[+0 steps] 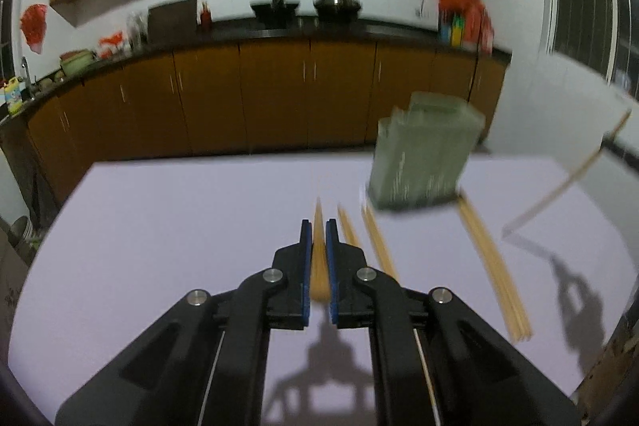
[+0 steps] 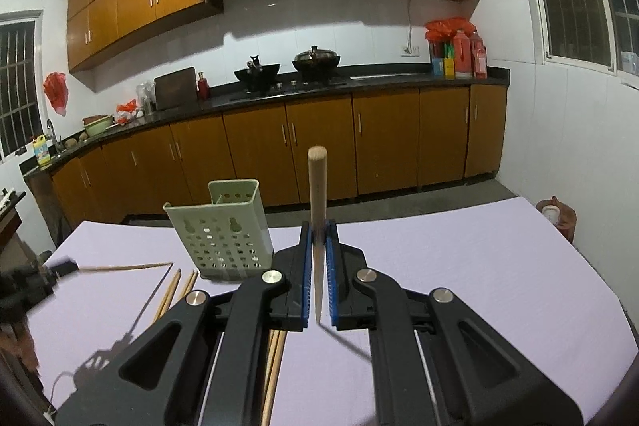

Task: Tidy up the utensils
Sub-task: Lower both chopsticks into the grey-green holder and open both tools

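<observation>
On the pale lilac bench (image 2: pixel 439 258), going from the left in the right wrist view, the left gripper (image 2: pixel 66 266) shows blurred at the edge, its fingers pinching a thin wooden chopstick (image 2: pixel 124 267) that points level toward the middle. In its own view the left gripper (image 1: pixel 319 226) has its blue-padded fingers (image 1: pixel 305 266) pressed onto that wooden chopstick (image 1: pixel 318 258), which runs forward between them. Next come several loose wooden chopsticks (image 2: pixel 171 290) lying on the bench, just in front of and beside the holder. The sage-green perforated plastic utensil holder (image 2: pixel 223 230) stands upright near the bench's far edge, with two compartments, a taller one behind and a lower one in front; nothing shows above either rim, though the insides are not fully visible. Right of it, the right gripper (image 2: pixel 318 230) has its fingers (image 2: pixel 332 266) closed on a light wooden chopstick (image 2: pixel 317 194) held upright, thick end up, tip down above the bench.
</observation>
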Action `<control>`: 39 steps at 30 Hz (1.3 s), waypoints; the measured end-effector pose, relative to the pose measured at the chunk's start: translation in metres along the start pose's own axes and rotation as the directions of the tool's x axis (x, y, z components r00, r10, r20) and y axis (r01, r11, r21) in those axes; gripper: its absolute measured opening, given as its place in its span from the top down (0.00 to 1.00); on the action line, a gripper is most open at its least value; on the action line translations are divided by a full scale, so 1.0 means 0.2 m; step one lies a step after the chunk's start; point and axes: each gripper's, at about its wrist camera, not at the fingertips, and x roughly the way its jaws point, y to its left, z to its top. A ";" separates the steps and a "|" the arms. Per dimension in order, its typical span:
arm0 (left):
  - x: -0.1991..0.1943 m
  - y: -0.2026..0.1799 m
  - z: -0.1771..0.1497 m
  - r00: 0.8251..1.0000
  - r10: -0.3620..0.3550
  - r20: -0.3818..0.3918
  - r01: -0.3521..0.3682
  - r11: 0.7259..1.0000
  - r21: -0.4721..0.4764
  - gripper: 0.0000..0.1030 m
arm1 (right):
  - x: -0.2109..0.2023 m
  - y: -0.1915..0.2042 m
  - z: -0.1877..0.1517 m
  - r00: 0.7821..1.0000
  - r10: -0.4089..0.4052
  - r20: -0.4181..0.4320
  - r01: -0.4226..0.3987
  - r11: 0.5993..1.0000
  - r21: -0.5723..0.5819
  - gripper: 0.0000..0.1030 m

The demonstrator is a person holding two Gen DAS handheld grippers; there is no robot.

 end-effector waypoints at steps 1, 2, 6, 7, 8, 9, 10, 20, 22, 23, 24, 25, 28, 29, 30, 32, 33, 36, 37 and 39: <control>-0.02 0.00 0.04 1.000 0.000 0.021 0.000 1.000 -0.003 0.92 | 0.01 0.00 0.01 1.000 0.004 0.003 -0.004 1.000 -0.001 0.93; -0.03 0.00 0.07 0.999 0.001 0.038 0.000 1.000 -0.005 0.92 | 0.01 0.00 0.01 1.000 0.004 0.005 -0.004 1.000 -0.001 0.93; -0.06 -0.01 0.19 0.996 0.004 0.091 -0.004 1.000 0.005 0.92 | 0.02 0.01 0.03 1.000 0.001 0.015 -0.001 1.000 -0.002 0.93; -0.07 -0.01 0.22 0.995 0.000 0.100 -0.001 1.000 0.005 0.92 | 0.02 0.01 0.04 1.000 0.003 0.017 -0.003 1.000 -0.001 0.93; -0.08 -0.01 0.25 0.994 -0.005 0.109 0.004 1.000 0.005 0.93 | 0.03 0.02 0.05 1.000 0.005 0.021 -0.005 1.000 0.002 0.93; -0.08 -0.02 0.28 0.993 -0.010 0.120 0.009 1.000 0.005 0.93 | 0.03 0.02 0.07 1.000 0.008 0.027 -0.008 1.000 0.004 0.93; -0.09 -0.03 0.30 0.992 -0.012 0.129 0.011 1.000 0.007 0.93 | 0.02 0.02 0.09 0.999 0.012 0.036 -0.012 1.000 0.004 0.93; -0.33 -0.16 0.76 0.917 -0.053 0.396 0.062 0.998 -0.010 0.93 | -0.12 0.14 0.52 0.954 0.114 0.277 -0.116 0.993 -0.008 0.93; -0.35 -0.20 0.84 0.888 -0.067 0.456 0.092 0.995 -0.032 0.93 | -0.09 0.19 0.57 0.944 0.141 0.298 -0.142 0.990 -0.018 0.93; -0.33 -0.22 0.87 0.880 -0.067 0.470 0.097 0.994 -0.041 0.93 | -0.06 0.21 0.58 0.943 0.148 0.297 -0.148 0.989 -0.024 0.93; -0.31 -0.25 0.89 0.870 -0.065 0.489 0.104 0.993 -0.051 0.93 | -0.02 0.23 0.58 0.945 0.157 0.287 -0.155 0.987 -0.029 0.93; -0.29 -0.27 0.90 0.865 -0.068 0.497 0.110 0.992 -0.055 0.93 | 0.02 0.25 0.57 0.948 0.164 0.273 -0.161 0.986 -0.032 0.93; -0.16 -0.33 0.91 0.864 -0.071 0.499 0.118 0.991 -0.062 0.93 | 0.17 0.28 0.53 0.961 0.169 0.219 -0.165 0.986 -0.037 0.93; -0.10 -0.35 0.90 0.871 -0.072 0.486 0.116 0.991 -0.060 0.93 | 0.21 0.29 0.51 0.965 0.170 0.200 -0.166 0.986 -0.036 0.93; -0.03 -0.37 0.89 0.881 -0.082 0.465 0.123 0.991 -0.058 0.93 | 0.27 0.29 0.48 0.971 0.171 0.168 -0.168 0.985 -0.032 0.93; 0.08 -0.40 0.87 0.907 -0.094 0.410 0.129 0.990 -0.059 0.93 | 0.34 0.30 0.44 0.976 0.176 0.125 -0.174 0.984 -0.022 0.93; 0.14 -0.41 0.84 0.920 -0.101 0.378 0.133 0.990 -0.057 0.93 | 0.36 0.30 0.43 0.978 0.179 0.106 -0.178 0.984 -0.018 0.93; 0.29 -0.42 0.78 0.949 -0.127 0.288 0.153 0.986 -0.071 0.92 | 0.39 0.30 0.39 0.980 0.191 0.062 -0.190 0.982 -0.017 0.93; 0.31 -0.41 0.78 0.953 -0.131 0.272 0.157 0.984 -0.079 0.92 | 0.39 0.30 0.39 0.980 0.191 0.052 -0.191 0.982 -0.015 0.92; 0.33 -0.39 0.75 0.958 -0.130 0.255 0.158 0.983 -0.091 0.88 | 0.40 0.29 0.40 0.980 0.198 0.034 -0.198 0.980 -0.010 0.90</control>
